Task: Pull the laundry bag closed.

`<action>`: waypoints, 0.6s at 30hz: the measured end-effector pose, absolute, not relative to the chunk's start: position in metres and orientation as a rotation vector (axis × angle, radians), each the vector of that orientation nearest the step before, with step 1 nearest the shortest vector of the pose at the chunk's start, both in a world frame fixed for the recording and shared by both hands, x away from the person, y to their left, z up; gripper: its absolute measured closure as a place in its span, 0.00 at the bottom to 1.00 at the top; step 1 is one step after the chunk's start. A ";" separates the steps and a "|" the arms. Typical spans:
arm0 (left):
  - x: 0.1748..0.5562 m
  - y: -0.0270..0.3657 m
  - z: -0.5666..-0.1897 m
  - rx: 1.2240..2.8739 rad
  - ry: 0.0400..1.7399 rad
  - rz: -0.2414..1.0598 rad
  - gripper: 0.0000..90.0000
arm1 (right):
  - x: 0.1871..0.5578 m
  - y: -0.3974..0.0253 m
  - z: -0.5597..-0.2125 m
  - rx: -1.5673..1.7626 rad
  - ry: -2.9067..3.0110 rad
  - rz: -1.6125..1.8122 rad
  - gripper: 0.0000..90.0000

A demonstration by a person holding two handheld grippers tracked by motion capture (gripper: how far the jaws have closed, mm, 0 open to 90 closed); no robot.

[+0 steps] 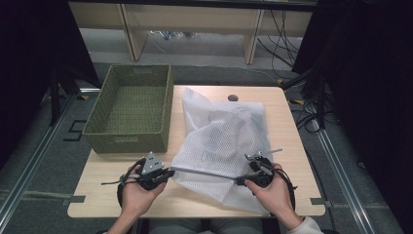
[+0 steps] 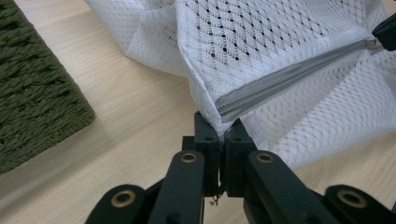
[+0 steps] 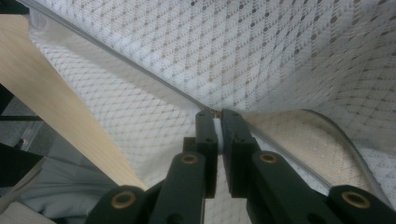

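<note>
Currently: mesh laundry bag (image 1: 221,146) on the counter (image 1: 287,122), zipper (image 2: 289,77) stretched between two grippers.
Left gripper (image 2: 223,128) fingers clamp the bag's corner; right gripper (image 3: 217,114) fingers pinch the zipper pull. Next, probably: a steady slide along the zipper, left holding firm.

Each black hand-held gripper (image 1: 168,172) has brass-ringed pivots; a pale sleeve (image 1: 306,226) shows.

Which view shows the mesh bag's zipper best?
The left gripper view: the grey zipper runs sharp and close from the left gripper, shut on its end, toward the right gripper. The high view shows it as a thin taut line between both grippers. The right gripper view shows a thin, blurred seam.
</note>
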State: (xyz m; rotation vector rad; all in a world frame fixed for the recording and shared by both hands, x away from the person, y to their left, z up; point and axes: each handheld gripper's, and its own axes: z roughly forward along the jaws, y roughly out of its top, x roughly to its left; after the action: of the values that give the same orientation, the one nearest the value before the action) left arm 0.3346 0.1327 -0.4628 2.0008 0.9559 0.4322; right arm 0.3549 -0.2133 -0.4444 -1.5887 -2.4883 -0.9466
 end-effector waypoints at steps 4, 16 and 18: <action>0.334 0.134 -0.462 2.000 0.964 0.442 0.97 | 0.355 -0.212 -0.447 -1.567 -2.503 -0.942 0.97; 0.334 0.135 -0.460 2.004 0.958 0.445 0.97 | 0.359 -0.207 -0.458 -1.572 -2.462 -0.915 0.97; 0.333 0.134 -0.460 1.976 0.972 0.427 0.97 | 0.361 -0.207 -0.459 -1.558 -2.484 -0.915 0.97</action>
State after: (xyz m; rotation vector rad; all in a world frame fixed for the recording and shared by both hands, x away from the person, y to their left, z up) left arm 0.3328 0.1339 -0.4599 1.9758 0.9718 0.4271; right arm 0.3607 -0.2070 -0.4592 -1.5578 -2.4840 -0.9149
